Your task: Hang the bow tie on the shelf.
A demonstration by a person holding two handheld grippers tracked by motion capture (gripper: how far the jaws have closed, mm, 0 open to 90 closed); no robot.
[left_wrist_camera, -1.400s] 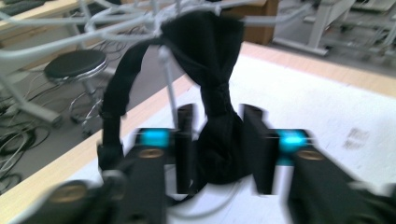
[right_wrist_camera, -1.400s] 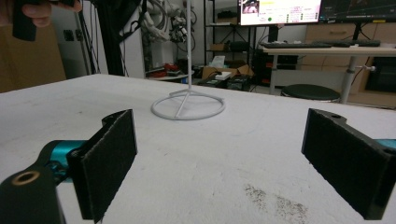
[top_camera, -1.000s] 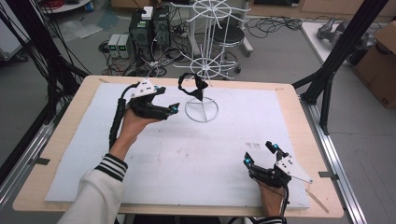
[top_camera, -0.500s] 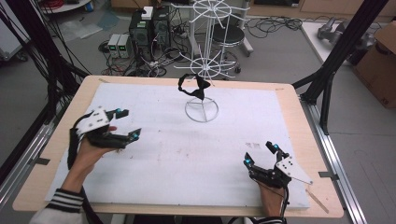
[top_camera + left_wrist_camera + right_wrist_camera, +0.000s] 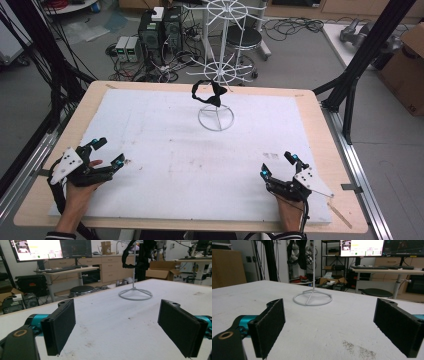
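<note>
No writing is legible; a black strap [image 5: 207, 92] hangs on the white wire stand [image 5: 215, 117], while left gripper [image 5: 108, 152] and right gripper [image 5: 276, 164] rest with jaws spread, empty

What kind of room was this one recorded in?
Most likely a robotics lab or workshop: computer towers and loose cables lie on the floor beyond the table, and a monitor stands on a desk.
</note>
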